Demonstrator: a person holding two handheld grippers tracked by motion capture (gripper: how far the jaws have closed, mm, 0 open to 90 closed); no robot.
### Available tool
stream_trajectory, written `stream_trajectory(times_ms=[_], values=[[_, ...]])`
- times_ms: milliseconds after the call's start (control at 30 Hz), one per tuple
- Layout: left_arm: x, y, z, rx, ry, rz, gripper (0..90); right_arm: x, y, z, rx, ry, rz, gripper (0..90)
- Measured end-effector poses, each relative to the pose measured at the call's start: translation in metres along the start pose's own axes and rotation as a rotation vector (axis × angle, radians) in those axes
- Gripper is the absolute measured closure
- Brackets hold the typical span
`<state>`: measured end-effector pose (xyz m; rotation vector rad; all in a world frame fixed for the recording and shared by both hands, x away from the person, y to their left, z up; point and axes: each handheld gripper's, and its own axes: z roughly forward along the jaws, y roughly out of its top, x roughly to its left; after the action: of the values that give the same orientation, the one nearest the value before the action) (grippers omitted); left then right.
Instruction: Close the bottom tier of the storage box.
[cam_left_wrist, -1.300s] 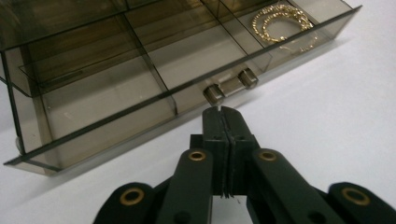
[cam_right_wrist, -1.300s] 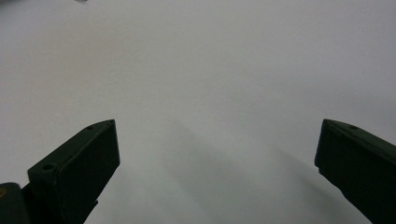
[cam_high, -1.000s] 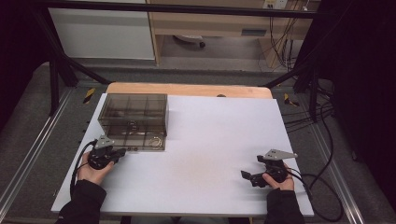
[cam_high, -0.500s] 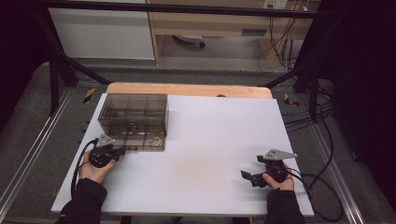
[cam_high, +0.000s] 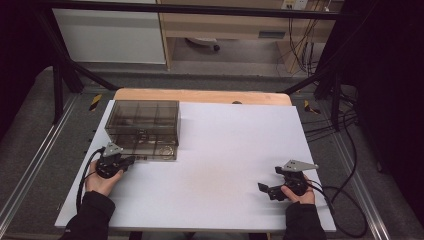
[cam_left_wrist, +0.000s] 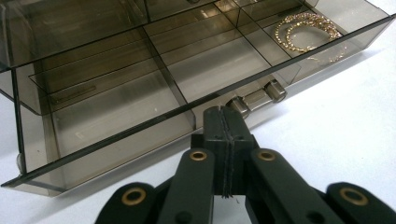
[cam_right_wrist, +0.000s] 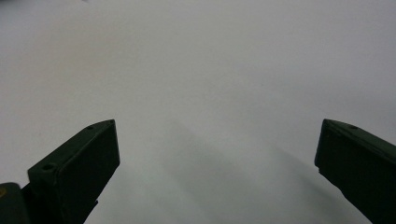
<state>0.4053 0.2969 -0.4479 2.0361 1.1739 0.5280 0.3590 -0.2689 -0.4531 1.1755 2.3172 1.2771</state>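
Nearest the person, the right gripper (cam_high: 270, 189) is resting low on the white table (cam_high: 225, 165) at its right side, well apart from everything else. Its jaws are standing spread wide, with nothing but bare table surface between them in the right gripper view.

Farther in on the left, the left gripper (cam_left_wrist: 225, 122) is lying just in front of the smoky clear organiser box (cam_high: 143, 129). Its jaws are pressed flat together, pad against pad, with nothing pinched between them. Their tips are sitting right at the small clear handle (cam_left_wrist: 257, 96) on the front of the box's drawer (cam_left_wrist: 140, 93); the handle is lying just beyond and slightly to one side of the closed tips, and whether they are touching it I cannot tell.

The drawer is sticking out a little from the box toward the left gripper, its long side running across the line of the jaws. In a far compartment of it, gold hoop jewellery (cam_left_wrist: 306, 31) is lying flat.

The box itself is sitting on the table's far left part, its long axis running left to right along the table's far edge.
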Motion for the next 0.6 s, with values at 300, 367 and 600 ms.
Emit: stream_trajectory(times_ms=[300, 367, 600], values=[[0.0007, 0.0025, 0.0025, -0.002, 0.000, -0.002, 89.8, 0.0000, 0.0001, -0.0002, -0.001, 0.001, 0.000, 0.5], [0.0011, 0.0028, 0.0026, -0.003, -0.001, -0.001, 89.8, 0.0000, 0.0000, -0.0001, 0.000, -0.001, -0.001, 0.5], [0.0017, 0.0044, 0.0043, -0.003, -0.001, -0.004, 89.8, 0.0000, 0.0001, -0.0002, -0.002, 0.001, 0.000, 0.5]])
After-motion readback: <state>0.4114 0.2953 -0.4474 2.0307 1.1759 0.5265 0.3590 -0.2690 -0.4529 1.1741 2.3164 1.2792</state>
